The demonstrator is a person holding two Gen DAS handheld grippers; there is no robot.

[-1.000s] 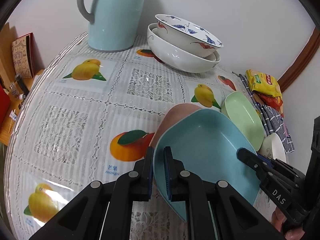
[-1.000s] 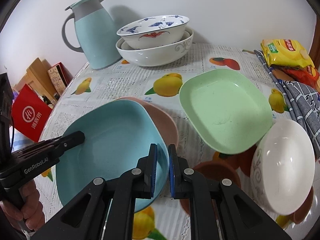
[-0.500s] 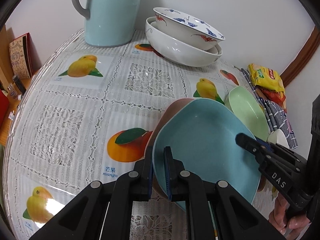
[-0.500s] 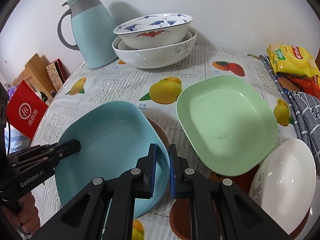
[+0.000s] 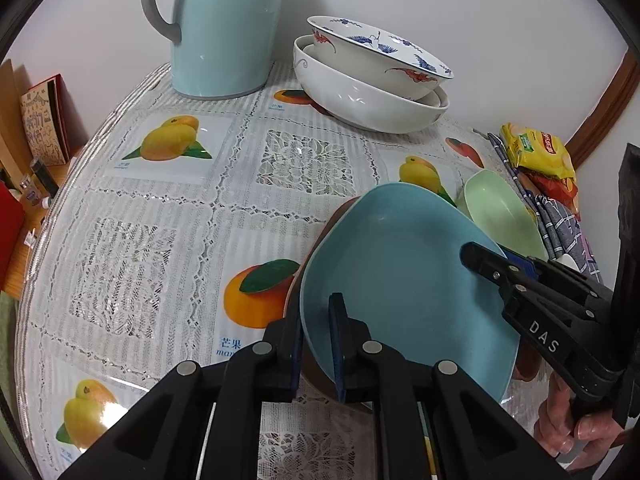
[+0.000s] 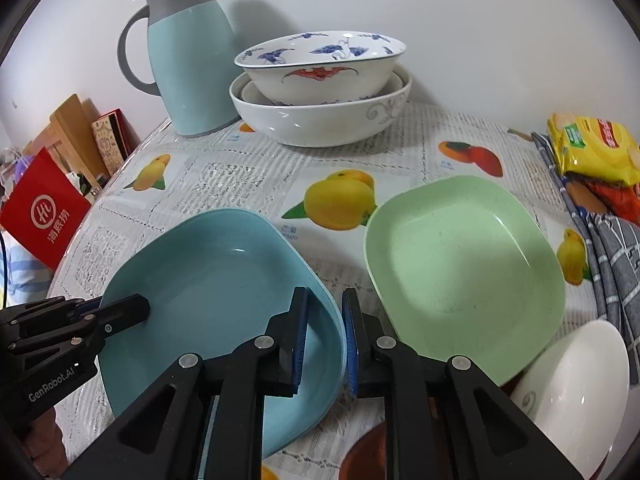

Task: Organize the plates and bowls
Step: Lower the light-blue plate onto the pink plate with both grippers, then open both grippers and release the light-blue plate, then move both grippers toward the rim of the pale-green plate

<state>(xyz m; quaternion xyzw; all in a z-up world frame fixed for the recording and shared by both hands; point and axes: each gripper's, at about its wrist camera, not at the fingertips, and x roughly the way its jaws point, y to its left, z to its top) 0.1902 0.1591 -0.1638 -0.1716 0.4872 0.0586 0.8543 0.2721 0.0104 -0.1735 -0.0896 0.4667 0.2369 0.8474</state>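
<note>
A blue square plate [image 5: 404,280] [image 6: 216,300] lies on top of a pink plate [image 5: 316,248], which is almost hidden under it. My left gripper [image 5: 316,340] straddles the blue plate's near-left rim, with a gap on each side of the rim. My right gripper [image 6: 324,340] straddles its right rim, jaws parted a little too. A green square plate [image 6: 460,272] [image 5: 500,212] lies to the right. A small white bowl [image 6: 576,384] is at the front right. Two big bowls [image 6: 320,92] [image 5: 368,80] are stacked at the back.
A light blue jug [image 6: 188,64] [image 5: 224,28] stands at the back left. Snack packets [image 6: 592,148] and a checked cloth [image 6: 616,256] lie along the right edge. A red bag [image 6: 44,212] and boxes stand beyond the table's left edge.
The blue plate has come down flat over the pink plate, which is now nearly covered. Both grippers' jaws have widened slightly around the blue plate's rim.
</note>
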